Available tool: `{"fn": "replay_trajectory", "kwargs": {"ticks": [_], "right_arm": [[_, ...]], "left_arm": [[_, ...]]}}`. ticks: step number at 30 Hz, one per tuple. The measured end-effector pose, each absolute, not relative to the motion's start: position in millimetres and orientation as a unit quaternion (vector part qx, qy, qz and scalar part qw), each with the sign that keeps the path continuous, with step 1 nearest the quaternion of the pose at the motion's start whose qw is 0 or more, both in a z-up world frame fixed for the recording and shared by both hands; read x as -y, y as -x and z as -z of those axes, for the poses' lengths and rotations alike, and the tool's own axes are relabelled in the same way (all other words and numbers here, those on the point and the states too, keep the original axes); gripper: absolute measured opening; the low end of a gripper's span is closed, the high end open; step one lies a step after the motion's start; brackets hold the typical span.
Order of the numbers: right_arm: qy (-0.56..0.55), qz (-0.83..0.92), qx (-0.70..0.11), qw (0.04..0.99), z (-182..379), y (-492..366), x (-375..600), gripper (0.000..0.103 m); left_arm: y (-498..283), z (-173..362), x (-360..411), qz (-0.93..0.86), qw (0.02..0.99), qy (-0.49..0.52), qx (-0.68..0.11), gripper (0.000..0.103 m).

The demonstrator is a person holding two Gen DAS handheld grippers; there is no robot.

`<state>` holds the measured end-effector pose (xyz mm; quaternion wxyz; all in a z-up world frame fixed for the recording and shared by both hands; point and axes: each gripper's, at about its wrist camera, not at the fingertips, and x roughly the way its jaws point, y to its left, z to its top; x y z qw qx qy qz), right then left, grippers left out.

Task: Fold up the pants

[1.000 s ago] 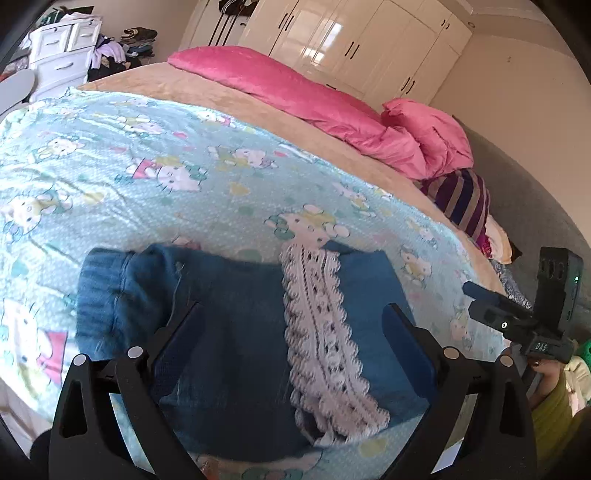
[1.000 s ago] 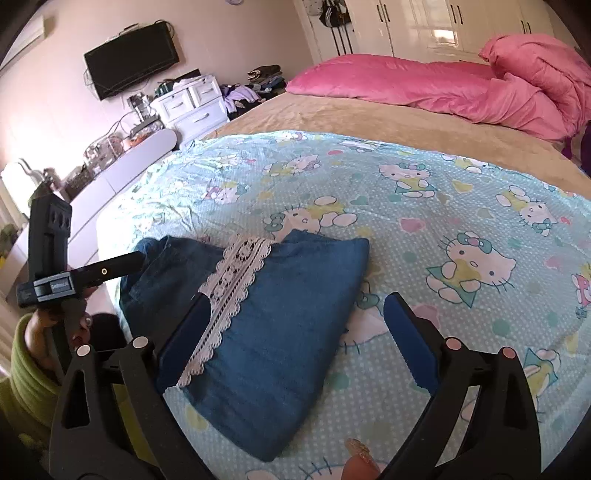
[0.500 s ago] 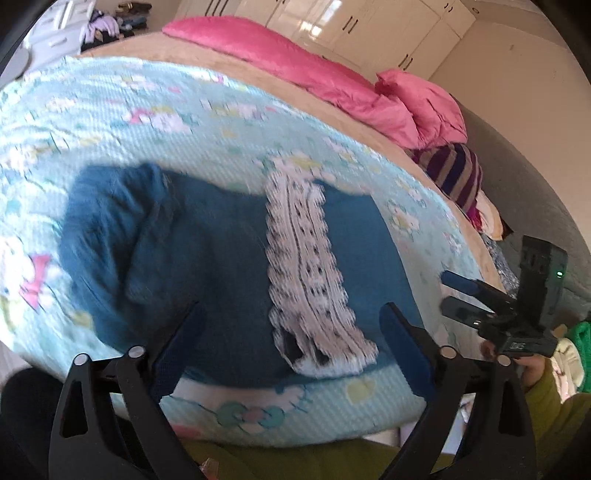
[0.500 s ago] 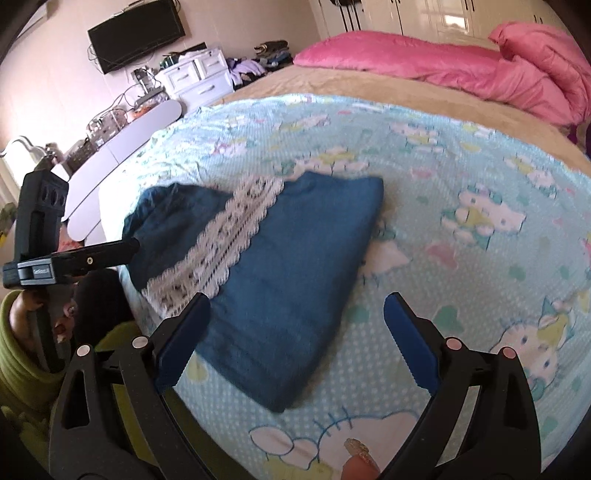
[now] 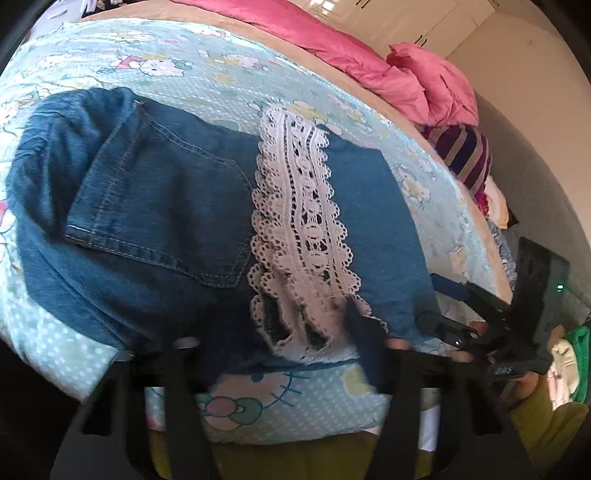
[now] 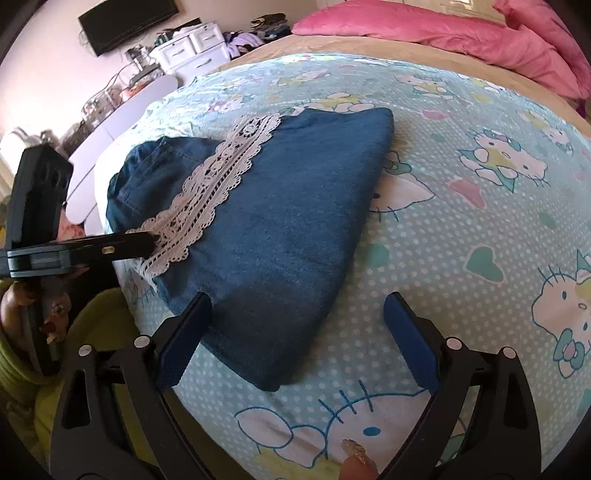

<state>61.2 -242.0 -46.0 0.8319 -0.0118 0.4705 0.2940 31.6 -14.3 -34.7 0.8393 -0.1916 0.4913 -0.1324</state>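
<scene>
The folded blue denim pants (image 6: 273,229) lie near the front edge of the bed, on a pale-blue cartoon-cat sheet (image 6: 461,236), with a white lace band (image 5: 299,229) running across them. The left gripper (image 5: 273,347) is at the near edge by the lace end; its jaws are closing with that denim edge between them, though whether the pads press yet cannot be told. The right gripper (image 6: 295,325) stands released, jaws wide, over the pants' near right corner. Pink bedding (image 6: 443,29) lies far back. No writing is readable anywhere.
</scene>
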Motion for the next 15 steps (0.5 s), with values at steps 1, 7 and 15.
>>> {"fn": "replay_trajectory", "kwargs": {"ticks": [1, 7, 15], "right_arm": [[0.013, -0.299, -0.470, 0.831, 47, -61, 241, 0.078], [0.007, -0.335, -0.467, 0.818, 39, -56, 244, 0.012], [0.028, -0.314, -0.469, 0.825, 47, -53, 250, 0.018]], "left_arm": [[-33, 36, 18, 0.132, 0.839, 0.187, -0.494, 0.035], [-25, 26, 37, 0.141, 0.852, 0.140, -0.484, 0.027], [-27, 35, 27, 0.141, 0.844, 0.158, -0.492, 0.036]]}}
